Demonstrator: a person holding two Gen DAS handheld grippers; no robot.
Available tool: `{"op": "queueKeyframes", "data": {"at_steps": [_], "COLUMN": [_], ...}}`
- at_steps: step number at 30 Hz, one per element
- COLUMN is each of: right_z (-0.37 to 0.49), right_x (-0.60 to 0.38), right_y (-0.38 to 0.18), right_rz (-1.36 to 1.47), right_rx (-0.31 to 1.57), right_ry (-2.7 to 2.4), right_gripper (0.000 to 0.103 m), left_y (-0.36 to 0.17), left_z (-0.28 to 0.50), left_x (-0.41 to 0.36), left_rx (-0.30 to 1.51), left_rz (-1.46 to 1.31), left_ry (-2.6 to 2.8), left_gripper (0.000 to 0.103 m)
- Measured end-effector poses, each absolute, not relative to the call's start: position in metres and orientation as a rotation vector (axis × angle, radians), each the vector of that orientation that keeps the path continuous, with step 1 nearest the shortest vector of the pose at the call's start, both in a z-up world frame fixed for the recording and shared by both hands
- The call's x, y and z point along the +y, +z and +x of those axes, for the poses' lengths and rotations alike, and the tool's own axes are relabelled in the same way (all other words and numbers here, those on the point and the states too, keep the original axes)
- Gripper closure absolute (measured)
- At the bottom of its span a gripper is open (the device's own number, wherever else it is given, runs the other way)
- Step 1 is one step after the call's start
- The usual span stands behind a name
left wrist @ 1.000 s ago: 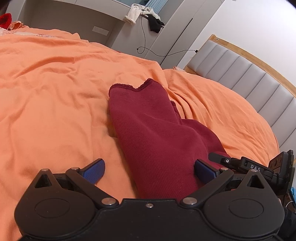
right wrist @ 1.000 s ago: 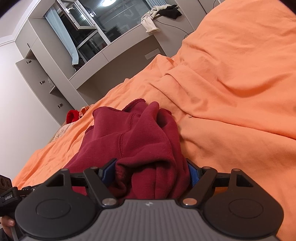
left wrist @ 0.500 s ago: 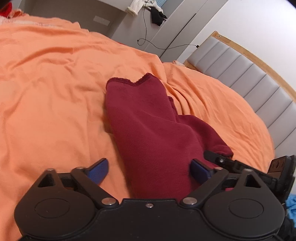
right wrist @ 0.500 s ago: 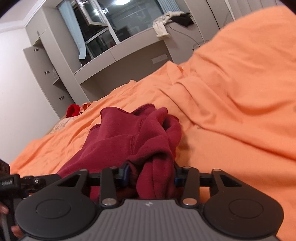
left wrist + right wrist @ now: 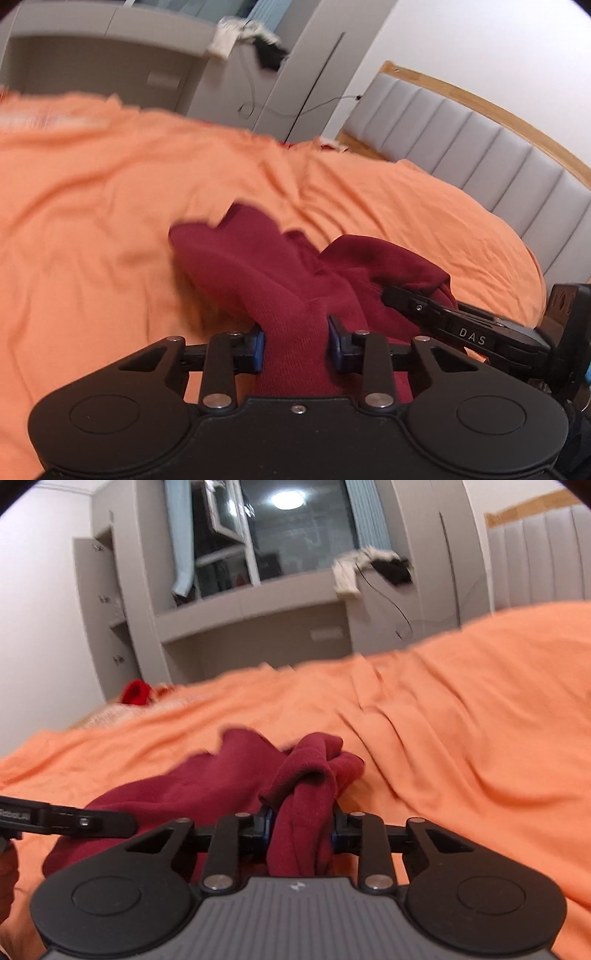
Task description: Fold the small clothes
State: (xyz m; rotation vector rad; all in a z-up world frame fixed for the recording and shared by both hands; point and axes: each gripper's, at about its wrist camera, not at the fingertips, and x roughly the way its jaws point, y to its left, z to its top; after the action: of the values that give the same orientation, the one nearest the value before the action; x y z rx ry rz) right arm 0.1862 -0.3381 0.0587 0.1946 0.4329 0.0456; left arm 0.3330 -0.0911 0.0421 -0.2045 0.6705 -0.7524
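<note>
A dark red knit garment point(image 5: 266, 273) lies bunched on the orange bed cover point(image 5: 92, 206). My left gripper point(image 5: 295, 345) is shut on the garment's near edge, with cloth pinched between its blue pads. My right gripper point(image 5: 301, 829) is shut on another bunched fold of the same garment point(image 5: 306, 775). The right gripper's finger shows at the right of the left wrist view point(image 5: 443, 314). The left gripper's finger shows at the left of the right wrist view point(image 5: 66, 819). Both grippers hold the cloth slightly raised off the bed.
A grey padded headboard point(image 5: 480, 147) with a wooden rim runs along the right. Grey cabinets and a desk point(image 5: 258, 627) stand beyond the bed, with clothes and a cable on top. A red item point(image 5: 136, 692) lies at the bed's far corner.
My left gripper has closed from open onto the garment's near edge. My right gripper closed tighter on its fold. Both have lifted and tilted up, gathering the cloth.
</note>
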Motion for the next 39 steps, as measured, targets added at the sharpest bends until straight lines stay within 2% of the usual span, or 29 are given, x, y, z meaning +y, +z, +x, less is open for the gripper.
{"op": "queueKeyframes", "data": {"at_steps": [6,16,19,27,39], "right_z": [0.196,0.258,0.281,0.310,0.311], "right_x": [-0.309,-0.255,-0.242,-0.218,-0.241], "right_y": [0.085,0.097,0.085,0.044,0.031], "right_rz": [0.095,0.080,0.060,-0.018,0.054], "right_rx": [0.306,0.112,0.119,0.338,0.446], "right_ry": [0.050,0.158,0.196,0.192,0.145], "right_gripper": [0.074,0.074,0.074,0.071,0.053], "left_y": [0.068,0.088,0.077,0.023,0.021], "left_z": [0.346,0.339,0.350,0.370,0.370], "left_x": [-0.075,-0.038,-0.026,-0.017,-0.016], "left_rx": [0.573,0.262,0.299,0.498,0.525], "left_rz": [-0.204,-0.039,-0.052,-0.017,-0.012], "left_ry": [-0.717,-0.509,-0.469,-0.445,-0.388], "left_gripper": [0.069,0.069,0.069,0.066,0.054]}}
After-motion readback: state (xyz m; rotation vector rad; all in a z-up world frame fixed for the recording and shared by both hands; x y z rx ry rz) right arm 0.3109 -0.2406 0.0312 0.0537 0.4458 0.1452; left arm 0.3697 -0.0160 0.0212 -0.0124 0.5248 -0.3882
